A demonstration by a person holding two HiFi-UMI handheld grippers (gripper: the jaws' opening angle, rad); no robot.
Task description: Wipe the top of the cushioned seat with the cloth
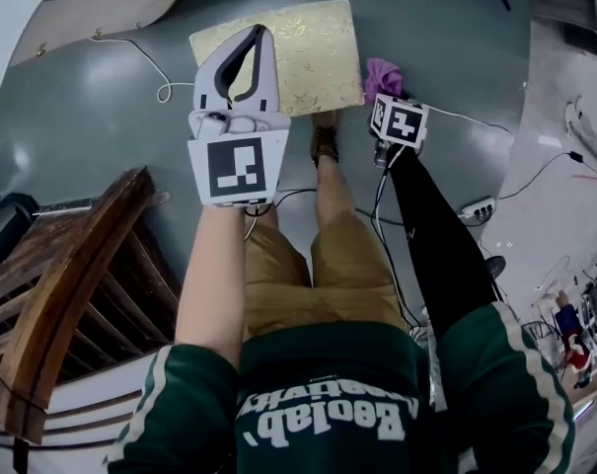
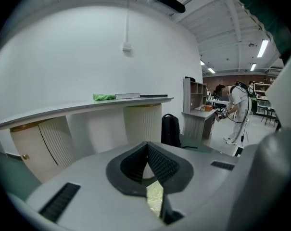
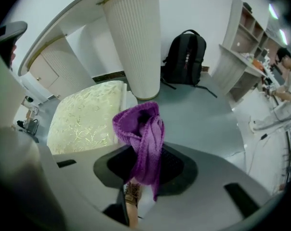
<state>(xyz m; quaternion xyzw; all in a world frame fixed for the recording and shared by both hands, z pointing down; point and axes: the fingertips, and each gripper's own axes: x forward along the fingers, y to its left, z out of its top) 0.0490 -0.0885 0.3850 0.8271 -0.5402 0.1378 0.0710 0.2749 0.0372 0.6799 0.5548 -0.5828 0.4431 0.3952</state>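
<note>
The cushioned seat (image 1: 308,52) is a square pad in pale gold brocade, low on the grey floor ahead of me. My left gripper (image 1: 262,32) is held high over the pad's left part, shut with nothing in it. In the left gripper view its jaws (image 2: 146,144) meet at the tips and a sliver of the gold seat (image 2: 155,196) shows below them. My right gripper (image 1: 389,95) hangs just off the pad's right front corner, shut on a purple cloth (image 1: 383,73). In the right gripper view the cloth (image 3: 143,134) bunches up out of the jaws, with the seat (image 3: 85,119) to their left.
A wooden chair (image 1: 71,284) stands close at my left. Cables (image 1: 160,77) and a power strip (image 1: 476,208) lie on the floor. My own legs and shoe (image 1: 325,146) are near the pad's front edge. Beyond it are a white ribbed column (image 3: 135,42) and a black backpack (image 3: 186,57).
</note>
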